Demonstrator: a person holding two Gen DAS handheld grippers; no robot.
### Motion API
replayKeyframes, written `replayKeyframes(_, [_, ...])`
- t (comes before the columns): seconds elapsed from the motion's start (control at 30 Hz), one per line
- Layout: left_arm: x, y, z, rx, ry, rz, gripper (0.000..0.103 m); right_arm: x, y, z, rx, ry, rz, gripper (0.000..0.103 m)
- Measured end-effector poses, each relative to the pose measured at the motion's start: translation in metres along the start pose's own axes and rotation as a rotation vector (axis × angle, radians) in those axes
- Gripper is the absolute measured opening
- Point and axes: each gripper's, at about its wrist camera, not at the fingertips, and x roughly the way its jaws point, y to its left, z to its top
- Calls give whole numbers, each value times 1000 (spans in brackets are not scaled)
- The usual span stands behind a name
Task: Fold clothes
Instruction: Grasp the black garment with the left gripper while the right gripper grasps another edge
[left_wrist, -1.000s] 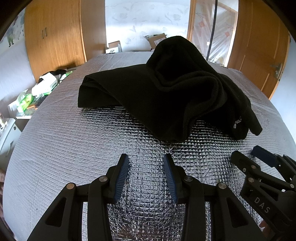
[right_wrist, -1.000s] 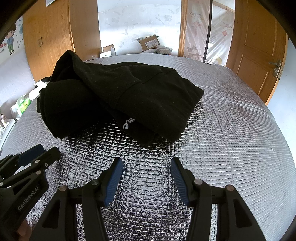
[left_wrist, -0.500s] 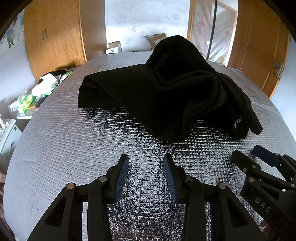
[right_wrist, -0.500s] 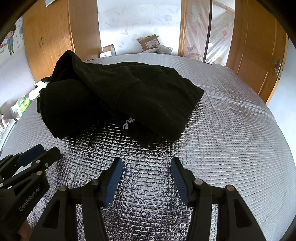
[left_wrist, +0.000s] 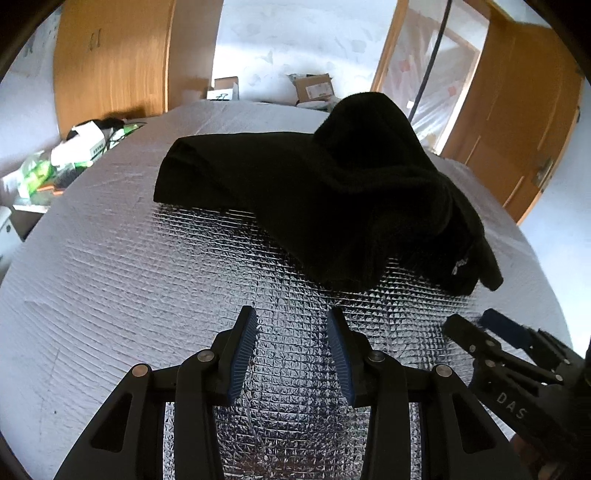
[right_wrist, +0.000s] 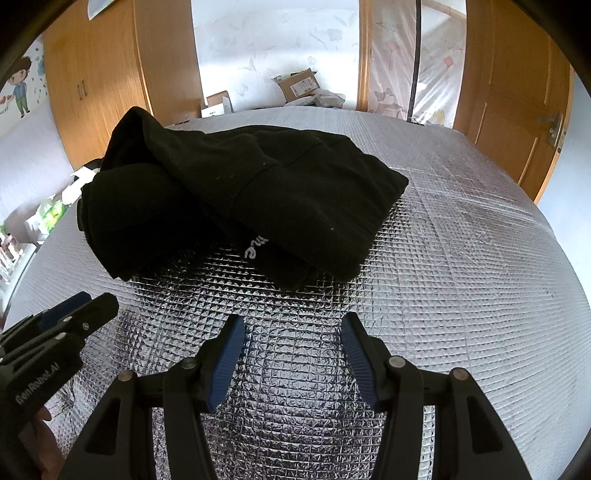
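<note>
Silver quilted bed cover (left_wrist: 110, 277) carried my left claw (left_wrist: 291, 314), jaws apart and empty, with the black garment (left_wrist: 332, 206) bunched ahead, long axis crosswise, my right claw (right_wrist: 293, 323) likewise apart, equally near.

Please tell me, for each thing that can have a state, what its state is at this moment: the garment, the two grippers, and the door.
black garment: crumpled in a heap, not folded, lying on the silver quilted cover.
left gripper: open, empty, short of the garment.
right gripper: open, empty, short of the garment.
wooden door: looks shut; not certain.
cardboard box: flaps open.
</note>
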Motion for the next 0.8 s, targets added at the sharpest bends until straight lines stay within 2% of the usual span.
replayKeyframes(0.13, [1, -2, 2, 26, 10, 10, 41, -2, -4, 0, -22, 2, 29, 54])
replayKeyframes(0.23, [0, -6, 3, 42, 20, 17, 41, -6, -15, 1, -14, -3, 54, 41])
replayKeyframes(0.3, [-5, -9, 4, 48, 9, 1, 41, -10, -26, 3, 17, -18, 66, 41])
replayKeyframes(0.6, [-46, -34, 35, 240, -200, 2, 41, -28, -61, 15, 104, -107, 174, 39])
replayKeyframes(0.7, [-45, -47, 50, 298, -203, -14, 41, -28, -58, 23, 62, -105, 229, 39])
replayKeyframes(0.8, [-41, -61, 61, 338, -206, 7, 41, -27, -43, 25, -23, -100, 197, 39])
